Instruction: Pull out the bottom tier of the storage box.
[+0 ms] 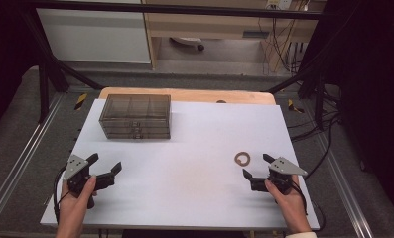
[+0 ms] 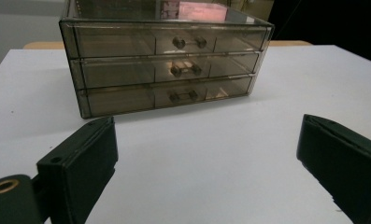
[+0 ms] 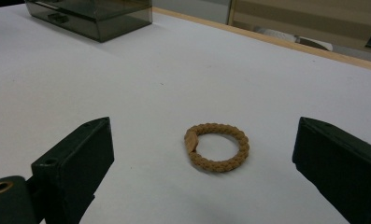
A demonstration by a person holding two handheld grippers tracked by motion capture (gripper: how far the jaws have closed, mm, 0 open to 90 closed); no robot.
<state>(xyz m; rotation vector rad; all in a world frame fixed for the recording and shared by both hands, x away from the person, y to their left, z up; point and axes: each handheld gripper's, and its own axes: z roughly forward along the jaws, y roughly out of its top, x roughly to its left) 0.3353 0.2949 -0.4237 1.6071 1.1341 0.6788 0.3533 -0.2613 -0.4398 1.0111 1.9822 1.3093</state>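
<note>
A smoky translucent three-drawer box (image 1: 135, 116) stands at the back left of the white table; all three drawers look closed (image 2: 167, 67). A tan braided ring (image 1: 242, 158) lies flat on the table's right side. My right gripper (image 1: 257, 165) is open just short of the ring, which lies ahead between its jaws (image 3: 217, 147) without touching them. My left gripper (image 1: 104, 163) is open near the front left, pointing at the drawer box (image 3: 92, 16) from some distance, with nothing between its jaws.
The white board (image 1: 194, 148) rests on a wooden tabletop (image 1: 184, 94) inside a black frame. Grey floor and cables (image 1: 279, 44) lie beyond the far edge. Bare white surface spreads between the two grippers.
</note>
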